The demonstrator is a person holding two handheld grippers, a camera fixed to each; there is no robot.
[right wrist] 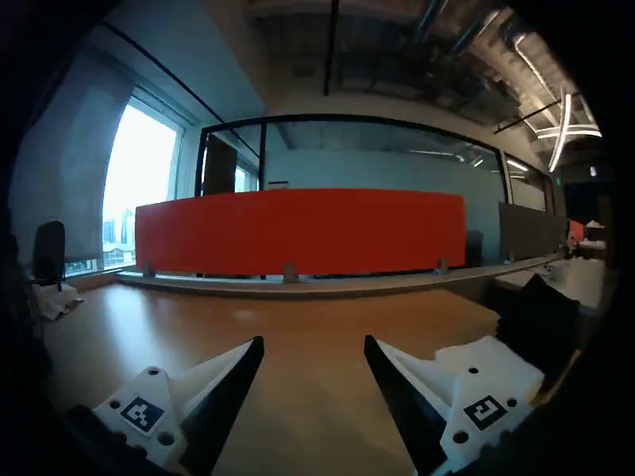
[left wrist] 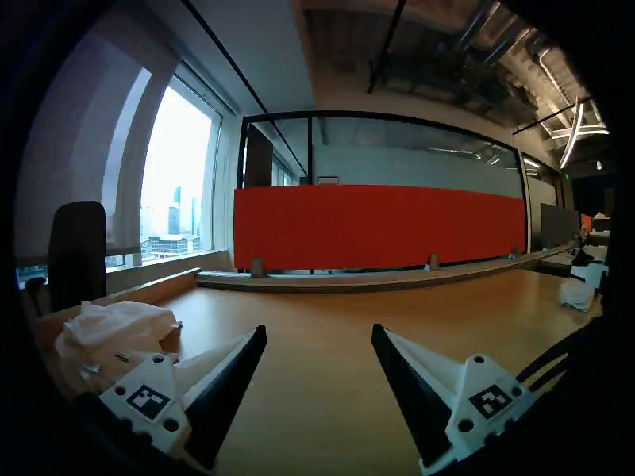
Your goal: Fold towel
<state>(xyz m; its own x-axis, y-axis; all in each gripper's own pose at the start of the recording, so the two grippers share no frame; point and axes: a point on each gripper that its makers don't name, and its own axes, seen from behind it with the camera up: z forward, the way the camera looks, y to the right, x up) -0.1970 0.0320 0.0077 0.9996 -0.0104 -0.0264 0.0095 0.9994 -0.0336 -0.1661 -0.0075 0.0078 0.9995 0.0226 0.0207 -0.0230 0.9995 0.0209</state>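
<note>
In the left gripper view, the left gripper (left wrist: pixel 318 328) was held low over the wooden table (left wrist: pixel 333 301) with its two fingers spread wide apart; bare tabletop showed in the gap and nothing was gripped. Each finger carried a square black-and-white coded marker (left wrist: pixel 148 401) on its white body, a block pattern rather than letters. The towel (left wrist: pixel 111 329), white and crumpled into a loose heap, lay at the left side of the table, close against a raised wooden edge and in front of a black chair back (left wrist: pixel 77 250). The lower part of the towel was hidden behind the gripper's left finger, and neither finger pressed on it. A red partition panel (left wrist: pixel 381 226) ran across the far edge of the table, with a bright window (left wrist: pixel 178 182) to its left. A few small white items (left wrist: pixel 577 293) lay at the far right, too small to identify. In the right gripper view, the right gripper (right wrist: pixel 313 338) was likewise wide open above the table, holding nothing, with the same type of coded marker on each finger. A dark bulky object (right wrist: pixel 540 317) sat just beyond its right finger; its nature could not be determined. A small white heap (right wrist: pixel 55 301) lay far off at the left table edge.
</note>
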